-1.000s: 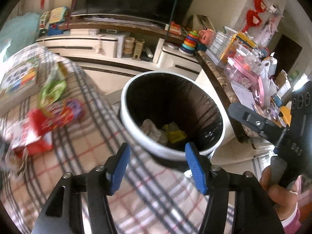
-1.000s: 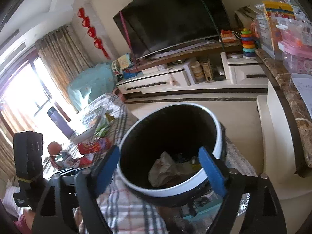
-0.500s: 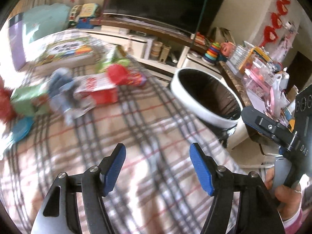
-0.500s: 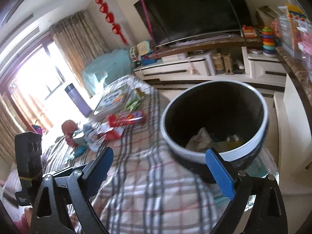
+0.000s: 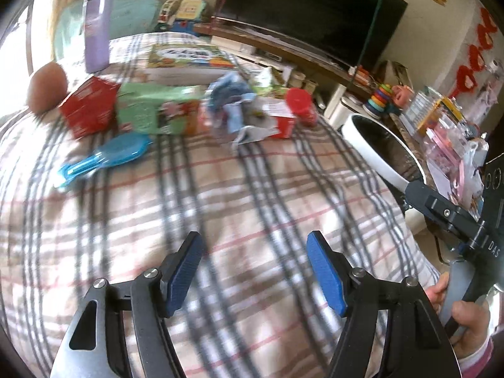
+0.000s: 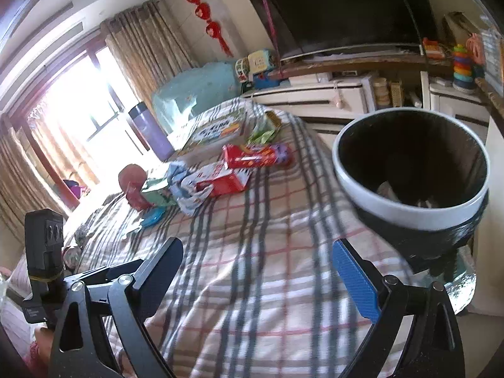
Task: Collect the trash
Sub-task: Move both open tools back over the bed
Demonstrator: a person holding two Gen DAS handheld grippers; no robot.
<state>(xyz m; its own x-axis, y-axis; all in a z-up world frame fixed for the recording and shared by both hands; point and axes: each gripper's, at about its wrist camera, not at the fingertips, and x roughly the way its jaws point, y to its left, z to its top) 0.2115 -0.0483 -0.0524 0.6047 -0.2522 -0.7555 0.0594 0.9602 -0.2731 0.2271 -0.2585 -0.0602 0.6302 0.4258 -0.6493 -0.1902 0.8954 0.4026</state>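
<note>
We hold both grippers, left (image 5: 253, 267) and right (image 6: 261, 275), empty with jaws apart over the cloth (image 5: 220, 189), facing the trash (image 5: 233, 113) heaped beyond; the bin (image 6: 409, 208) waits at the table's right edge.

We are seeing the far pile of wrappers (image 5: 245, 116) smeared by motion blur, so its printing is not reading. The trash bin (image 6: 409, 208) is hiding most of its contents behind its near rim. The right edge is cutting off the hand (image 5: 466, 318) gripping a handle.
</note>
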